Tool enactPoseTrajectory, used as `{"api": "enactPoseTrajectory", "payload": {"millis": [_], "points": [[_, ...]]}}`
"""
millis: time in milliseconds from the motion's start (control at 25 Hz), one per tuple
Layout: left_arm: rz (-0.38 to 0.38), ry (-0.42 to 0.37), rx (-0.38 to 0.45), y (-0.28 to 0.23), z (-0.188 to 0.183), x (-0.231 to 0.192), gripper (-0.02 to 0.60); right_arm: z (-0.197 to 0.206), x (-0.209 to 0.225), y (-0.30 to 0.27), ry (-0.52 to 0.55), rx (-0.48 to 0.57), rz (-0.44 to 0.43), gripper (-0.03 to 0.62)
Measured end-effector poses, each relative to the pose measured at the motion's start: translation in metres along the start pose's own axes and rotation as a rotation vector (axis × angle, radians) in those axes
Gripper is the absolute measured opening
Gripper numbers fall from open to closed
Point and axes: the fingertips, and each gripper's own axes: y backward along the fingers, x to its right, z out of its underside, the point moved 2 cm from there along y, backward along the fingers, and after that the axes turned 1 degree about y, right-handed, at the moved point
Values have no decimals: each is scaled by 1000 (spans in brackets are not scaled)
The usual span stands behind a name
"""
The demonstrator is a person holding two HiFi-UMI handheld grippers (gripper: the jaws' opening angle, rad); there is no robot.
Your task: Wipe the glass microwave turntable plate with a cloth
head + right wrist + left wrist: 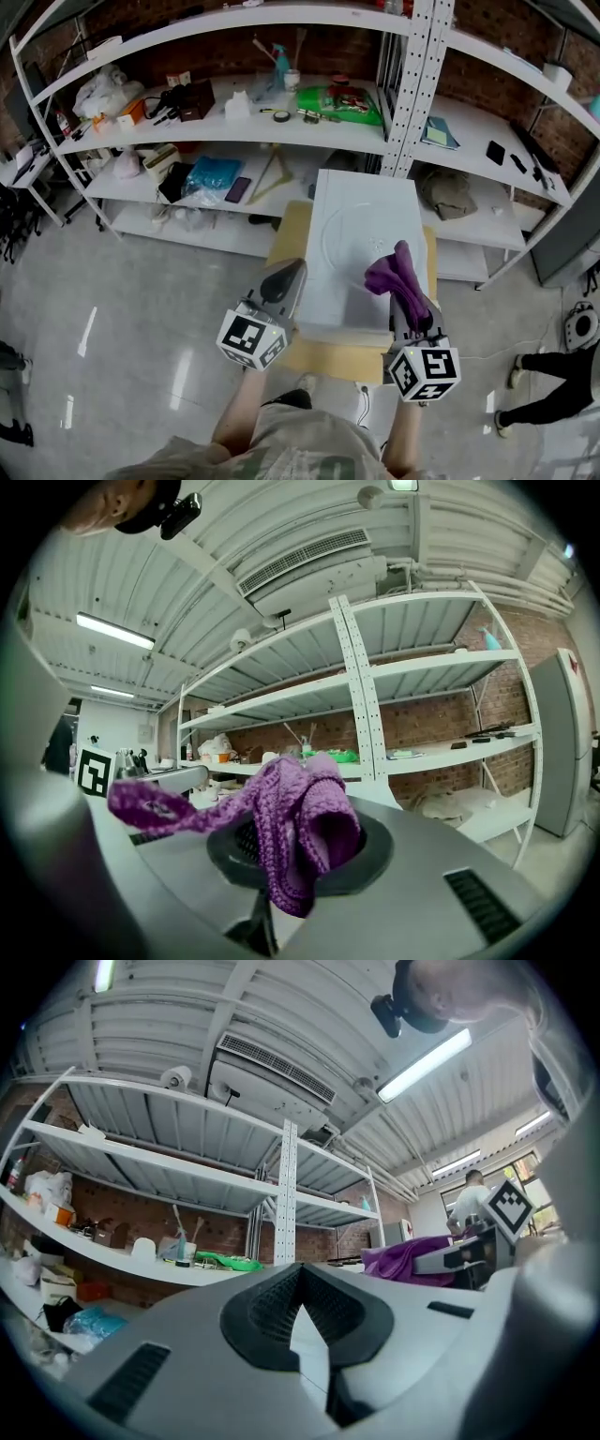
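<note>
The clear glass turntable plate lies flat on a white box top; only its round rim shows faintly. My right gripper hovers over the near right corner of that top. It is shut on a purple knitted cloth, which bunches up above the jaws and hides the fingertips. In the right gripper view the cloth fills the right gripper and a strand trails left. My left gripper hangs at the top's near left edge, shut on nothing. In its own view the left gripper has its jaws pressed together.
The white top rests on a tan board. Behind it stand white metal shelves with tools, bags and a green tray. A shelf upright rises just beyond the plate. A person's legs show at the right on the grey floor.
</note>
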Motion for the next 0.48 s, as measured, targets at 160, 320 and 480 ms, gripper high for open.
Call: {"api": "enactPoseTrajectory", "payload": {"millis": [160,320,480], "points": [[18,0,-19,-37,5,-32,2,-3,13,-53,26,-50,41,51],[34,11,-43,-63,17,-53,2,-3,18,-85,-41,-84,13,51],[37,22,-73,-77,31,-60,2,8,22,-106,91,-197,21,51]]}}
